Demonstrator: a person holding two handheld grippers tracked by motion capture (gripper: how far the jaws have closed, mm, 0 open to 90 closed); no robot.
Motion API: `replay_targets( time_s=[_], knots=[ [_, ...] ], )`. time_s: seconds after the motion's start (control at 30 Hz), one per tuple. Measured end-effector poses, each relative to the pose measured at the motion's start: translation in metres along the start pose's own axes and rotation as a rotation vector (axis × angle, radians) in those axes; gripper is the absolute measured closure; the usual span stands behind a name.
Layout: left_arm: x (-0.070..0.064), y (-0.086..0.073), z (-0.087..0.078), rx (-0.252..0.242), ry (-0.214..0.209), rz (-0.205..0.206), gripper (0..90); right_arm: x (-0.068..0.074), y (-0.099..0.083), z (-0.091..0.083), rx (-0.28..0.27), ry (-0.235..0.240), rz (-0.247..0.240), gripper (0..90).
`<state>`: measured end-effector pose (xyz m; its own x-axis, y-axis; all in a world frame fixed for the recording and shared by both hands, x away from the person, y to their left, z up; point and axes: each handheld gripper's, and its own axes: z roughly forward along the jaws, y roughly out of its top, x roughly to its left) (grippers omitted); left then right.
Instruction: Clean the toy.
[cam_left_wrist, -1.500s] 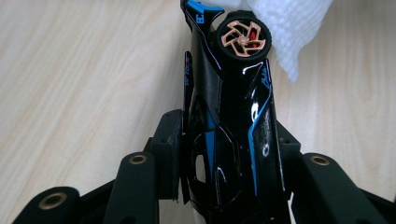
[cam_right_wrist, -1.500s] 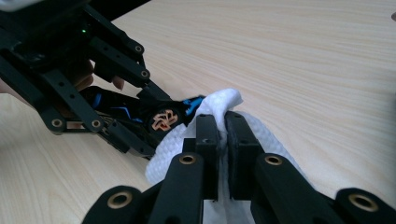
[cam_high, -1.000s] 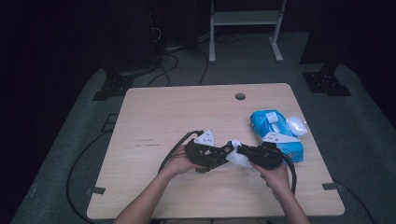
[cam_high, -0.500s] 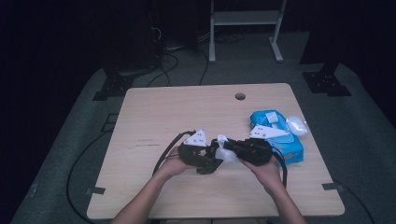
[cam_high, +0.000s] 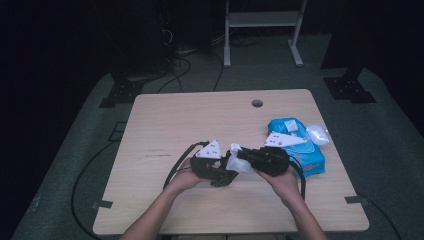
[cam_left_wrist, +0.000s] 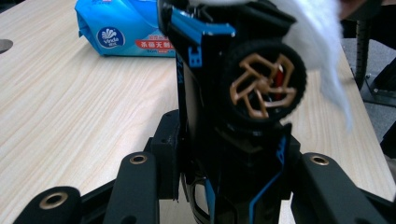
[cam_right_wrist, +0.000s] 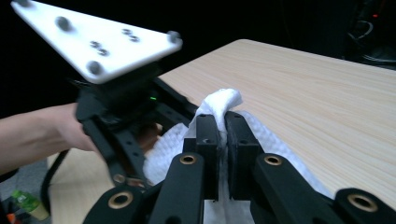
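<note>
Toy car: clamped upright in my left gripper, wheel exposed for wiping, just left of wipes pack.
Wipe: pinched tight in right gripper, against car.

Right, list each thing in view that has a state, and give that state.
Left hand-held gripper: shut on the toy car.
Toy car: held nose up, off the table.
Right hand-held gripper: shut on the white wipe.
White wipe: bunched, pressed against the car.
Wipe pack: lying flat on the table, flap raised.
</note>
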<state>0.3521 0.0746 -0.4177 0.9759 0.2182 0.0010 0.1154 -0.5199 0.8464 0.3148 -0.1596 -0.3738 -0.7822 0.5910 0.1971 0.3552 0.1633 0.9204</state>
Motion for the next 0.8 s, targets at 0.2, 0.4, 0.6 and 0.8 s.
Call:
replay_targets(
  time_s=[0.2,0.4,0.6,0.8],
  knots=[
    [0.0,-0.002,0.002,0.012,0.004,0.003,56.9,-0.004,-0.003,-0.002,0.021,-0.054,-0.001,84.7],
    [0.0,0.0,-0.002,-0.001,0.012,0.007,56.9,0.009,0.006,0.005,0.01,-0.02,-0.046,84.7],
    [0.001,-0.004,-0.005,-0.029,0.003,-0.017,57.0,-0.003,0.0,-0.002,0.014,-0.054,-0.006,84.7],
    [0.001,-0.004,-0.003,-0.022,0.006,-0.01,57.0,-0.009,-0.006,-0.003,0.009,-0.054,0.022,84.7]
  ],
)
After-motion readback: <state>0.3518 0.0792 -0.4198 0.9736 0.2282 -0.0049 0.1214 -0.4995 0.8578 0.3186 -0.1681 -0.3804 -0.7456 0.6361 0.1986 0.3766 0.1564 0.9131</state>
